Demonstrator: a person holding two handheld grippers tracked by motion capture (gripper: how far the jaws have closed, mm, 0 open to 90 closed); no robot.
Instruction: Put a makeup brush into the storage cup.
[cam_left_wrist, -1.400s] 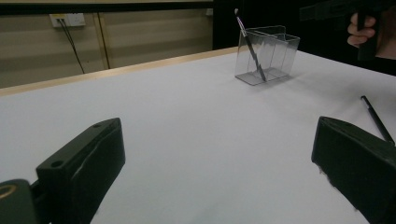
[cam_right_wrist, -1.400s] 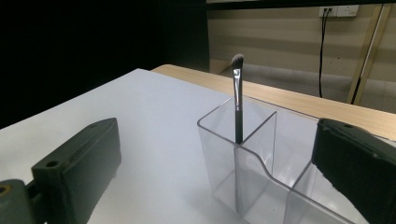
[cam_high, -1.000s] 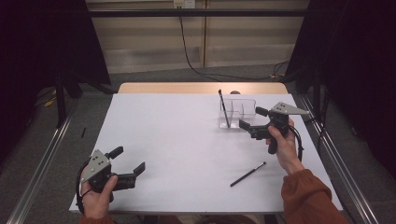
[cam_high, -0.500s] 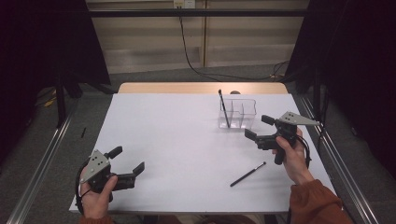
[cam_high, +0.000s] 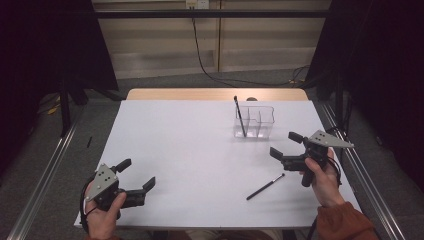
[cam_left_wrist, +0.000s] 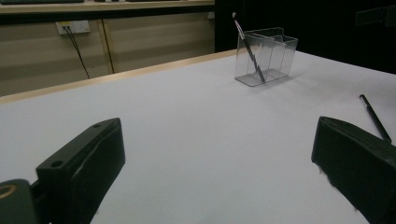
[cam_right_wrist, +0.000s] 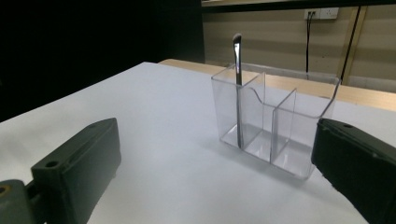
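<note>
High view: since a second ago the right gripper (cam_high: 289, 145) has drawn back from the clear organizer (cam_high: 255, 121) toward the table's (cam_high: 190, 145) 4 o'clock edge, and its jaws stand wide apart with nothing between them. The left gripper (cam_high: 136, 175) has stayed at 7 o'clock, likewise spread and empty. The slim black pen (cam_high: 265, 186) lies where it lay, flat on the matte white tabletop just at 7 o'clock of the right gripper, apart from it. The organizer is glossy transparent plastic, box-shaped with partition walls; a thin dark brush (cam_high: 239, 116) leans in its left compartment, its pale tip above the rim. Right gripper view shows the organizer's curved cut-out rim (cam_right_wrist: 275, 121) between blunt, matte black jaws. Left gripper view shows the pen (cam_left_wrist: 373, 116) near its right jaw.
</note>
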